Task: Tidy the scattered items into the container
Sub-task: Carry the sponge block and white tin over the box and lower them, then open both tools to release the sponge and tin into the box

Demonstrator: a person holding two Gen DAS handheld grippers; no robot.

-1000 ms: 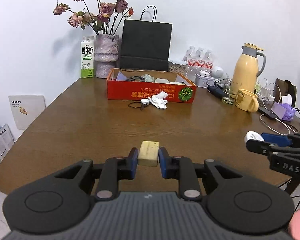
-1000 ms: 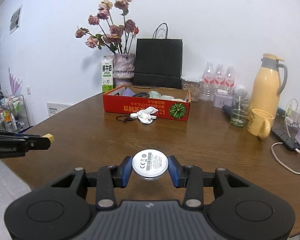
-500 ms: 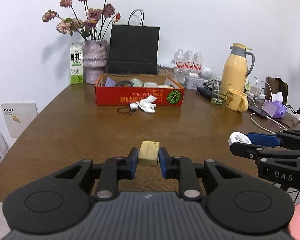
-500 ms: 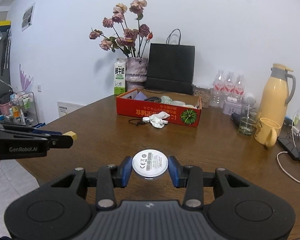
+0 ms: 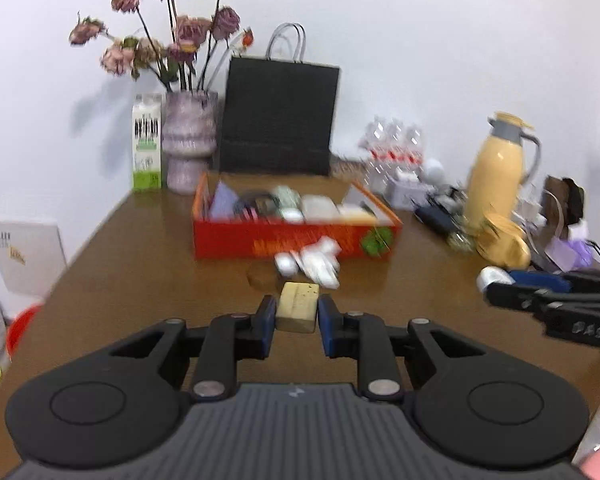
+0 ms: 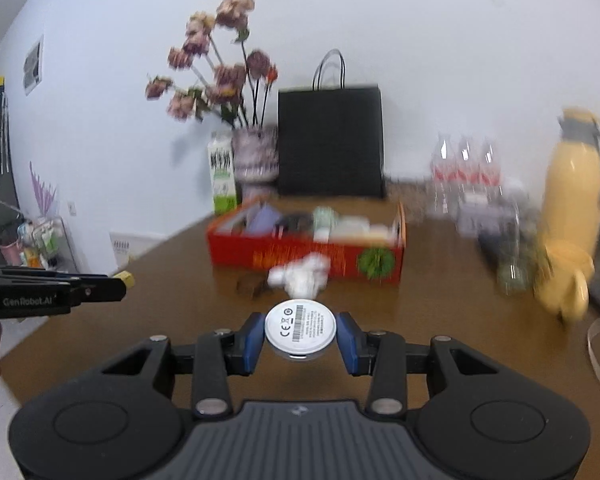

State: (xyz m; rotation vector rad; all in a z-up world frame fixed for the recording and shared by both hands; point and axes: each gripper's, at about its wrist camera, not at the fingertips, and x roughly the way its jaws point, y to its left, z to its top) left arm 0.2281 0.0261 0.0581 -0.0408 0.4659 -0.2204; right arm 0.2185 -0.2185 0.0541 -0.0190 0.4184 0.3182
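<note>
Motion blur smears the red box's (image 5: 296, 240) contents and print.

- Box (image 5: 236, 242): red, orange lettering, green pumpkin print.
- Block (image 5: 298, 307): pale yellow.
- Disc (image 6: 300, 329): white, black barcode print.
- Finger pads (image 6: 251, 342): blue.
- Table (image 5: 148, 264): brown.
- Flask (image 5: 496, 168): yellow, grey lid.

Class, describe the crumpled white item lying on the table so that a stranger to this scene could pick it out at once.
Start at the black bag against the wall; just in front of it sits the red box. On the table, against the box's near side, lies the white wad. Unlike the things around it, it is soft, crumpled, outside the box, and held by no tool.
</note>
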